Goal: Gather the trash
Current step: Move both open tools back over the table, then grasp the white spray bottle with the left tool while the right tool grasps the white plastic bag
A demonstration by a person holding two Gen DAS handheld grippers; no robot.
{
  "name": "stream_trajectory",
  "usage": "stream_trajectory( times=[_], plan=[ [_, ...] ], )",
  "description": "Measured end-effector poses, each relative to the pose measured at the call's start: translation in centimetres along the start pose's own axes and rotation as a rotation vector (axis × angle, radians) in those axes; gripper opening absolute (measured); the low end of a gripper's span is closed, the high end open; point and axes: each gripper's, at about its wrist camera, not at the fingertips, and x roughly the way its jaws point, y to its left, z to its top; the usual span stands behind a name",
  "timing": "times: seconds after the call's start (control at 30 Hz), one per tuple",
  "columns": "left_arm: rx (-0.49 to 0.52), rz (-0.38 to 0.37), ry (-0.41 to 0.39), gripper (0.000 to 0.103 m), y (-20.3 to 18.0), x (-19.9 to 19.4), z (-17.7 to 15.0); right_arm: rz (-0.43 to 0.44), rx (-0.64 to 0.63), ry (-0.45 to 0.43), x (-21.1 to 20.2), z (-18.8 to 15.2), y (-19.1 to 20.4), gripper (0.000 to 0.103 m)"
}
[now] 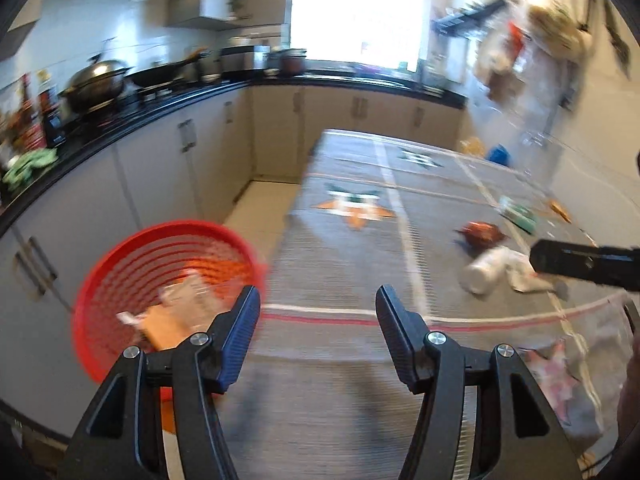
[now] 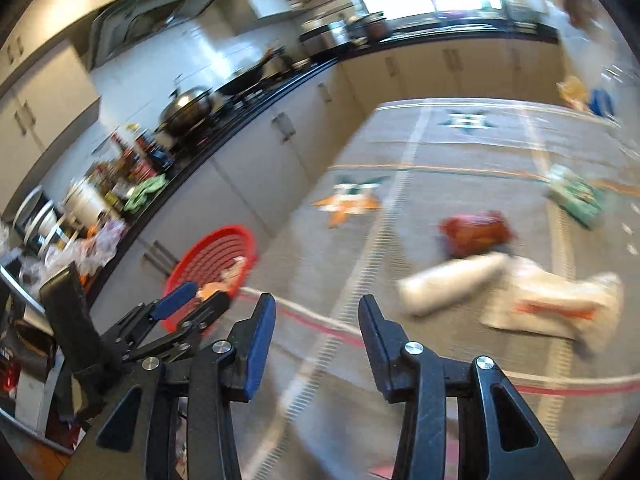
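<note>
Trash basket (image 1: 160, 280) sits at table's left edge; both grippers (image 1: 318, 312) (image 2: 318, 320) w/ jaws open, empty; a nudge could tip it off.

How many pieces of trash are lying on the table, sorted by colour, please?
White: 2, a white bottle and a white wrapper with orange print beside it.
Red: 1, a red packet.
Green: 1, a green packet.
Total: 4 on the tablecloth. The red basket already holds scraps, too blurred to count. Both claws are open and empty.
</note>
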Motion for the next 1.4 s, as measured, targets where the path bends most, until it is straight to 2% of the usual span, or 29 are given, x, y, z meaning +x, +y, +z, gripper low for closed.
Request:
stream_trajectory(
  times=[0.23,0.3,0.43,0.57,0.73,0.8,0.83,0.97,1.07,1.13,1.27,1.4],
  plan=[
    [0.134,-0.094,0.068,0.062,-6.7,1.9,0.9,-0.115,0.113,-0.046,-3.4,1.5,-9.5,0.047],
    [0.164,-0.125,0.089,0.063,-8.1,2.5,1.2,-0.156,0.123,-0.026,-3.3,2.6,-12.2,0.047],
    [0.203,-0.162,0.132,0.065,-10.5,4.2,2.1,-0.169,0.141,0.02,-2.1,4.6,-16.0,0.047],
    [0.22,-0.18,0.156,0.065,-11.7,5.3,2.7,-0.099,0.159,0.114,0.5,5.5,-18.6,0.047],
    [0.23,-0.184,0.163,0.065,-11.9,5.7,3.0,-0.028,0.097,0.224,1.2,3.9,-17.6,0.049],
    [0.233,-0.185,0.165,0.065,-11.9,5.8,3.1,0.021,0.047,0.248,0.4,2.8,-16.5,0.062],
    [0.236,-0.184,0.163,0.065,-11.9,5.8,3.2,0.021,0.019,0.25,0.3,2.4,-16.0,0.064],
    [0.26,-0.198,0.169,0.068,-12.6,6.3,3.9,-0.09,-0.141,0.247,0.3,1.0,-13.6,0.066],
    [0.296,-0.213,0.181,0.073,-13.7,6.8,3.9,-0.194,-0.205,0.246,1.2,0.8,-13.1,0.065],
    [0.335,-0.217,0.194,0.073,-14.5,7.3,3.6,-0.238,-0.225,0.241,1.5,0.6,-13.3,0.045],
    [0.418,-0.185,0.218,0.073,-16.3,8.6,2.9,-0.203,-0.205,0.204,0.9,0.7,-14.3,0.036],
    [0.447,-0.152,0.229,0.073,-17.2,10.0,2.8,-0.141,-0.113,0.125,-0.7,1.6,-16.4,0.033]
  ],
)
